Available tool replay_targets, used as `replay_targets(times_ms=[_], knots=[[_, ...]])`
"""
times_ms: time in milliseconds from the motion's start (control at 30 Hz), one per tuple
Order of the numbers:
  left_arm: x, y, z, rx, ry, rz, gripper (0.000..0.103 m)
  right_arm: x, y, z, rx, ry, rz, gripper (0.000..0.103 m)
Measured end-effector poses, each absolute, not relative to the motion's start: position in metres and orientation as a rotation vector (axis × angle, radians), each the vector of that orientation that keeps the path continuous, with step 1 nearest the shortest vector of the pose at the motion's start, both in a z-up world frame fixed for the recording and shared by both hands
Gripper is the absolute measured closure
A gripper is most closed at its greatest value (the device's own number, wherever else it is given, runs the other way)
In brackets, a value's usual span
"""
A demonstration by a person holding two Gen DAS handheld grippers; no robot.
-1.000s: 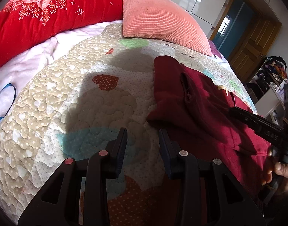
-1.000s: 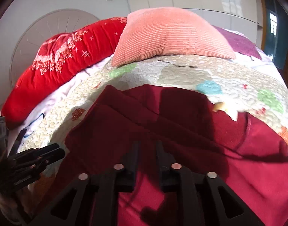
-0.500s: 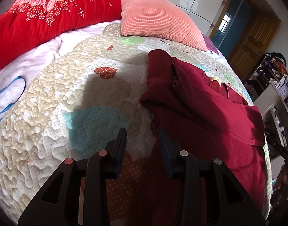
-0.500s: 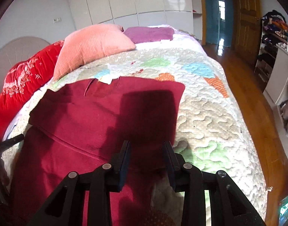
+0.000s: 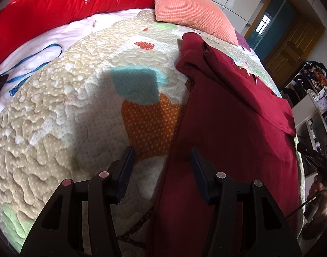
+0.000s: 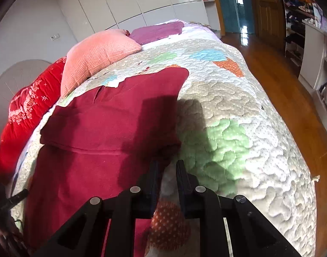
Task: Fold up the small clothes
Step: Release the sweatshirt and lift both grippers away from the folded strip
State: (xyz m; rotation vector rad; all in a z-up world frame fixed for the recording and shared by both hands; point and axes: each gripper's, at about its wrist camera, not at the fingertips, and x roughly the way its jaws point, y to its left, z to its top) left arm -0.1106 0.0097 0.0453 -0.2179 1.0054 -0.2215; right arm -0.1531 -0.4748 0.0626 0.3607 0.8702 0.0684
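Dark red fleece garment (image 5: 238,115) flat on patchwork quilted bedspread (image 5: 56,111), sleeves folded across. Soft, limp, light; probably best pinched at hem corners. Left gripper (image 5: 161,160) spread, empty, straddling edge. Right gripper (image 6: 166,170) narrowly parted, empty.

Right gripper (image 6: 166,167) at lower centre of frame, jaws narrowly parted, nothing between them, tips at right edge of dark red garment (image 6: 103,132); garment spread over left half of frame on patchwork quilt (image 6: 238,117), upper part folded down as flap; pink pillow (image 6: 95,62) upper left, red blanket (image 6: 20,117) at far left, purple cloth (image 6: 161,31) beyond pillow; wooden floor (image 6: 281,75) at right; other gripper's tip (image 6: 18,194) at lower left edge.
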Motion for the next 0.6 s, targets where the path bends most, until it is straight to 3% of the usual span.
replay_targets(times_ms=[33,67,100,400,600], knots=[[-0.116,0.011,0.045,-0.214,1.010,-0.225,0.050,-0.166,-0.474,0.065,0.392,0.872,0.105,0.077],[-0.122,0.012,0.044,-0.210,1.016,-0.228,0.050,-0.179,-0.473,0.066,0.416,0.880,0.141,0.057],[-0.127,0.014,0.043,-0.209,1.021,-0.232,0.050,-0.192,-0.470,0.066,0.433,0.888,0.183,0.043],[-0.163,0.023,0.038,-0.201,1.090,-0.275,0.049,-0.285,-0.415,0.037,0.301,1.087,0.451,0.042],[-0.174,0.020,0.035,-0.209,1.084,-0.279,0.034,-0.296,-0.406,0.024,0.352,1.033,0.427,0.043]])
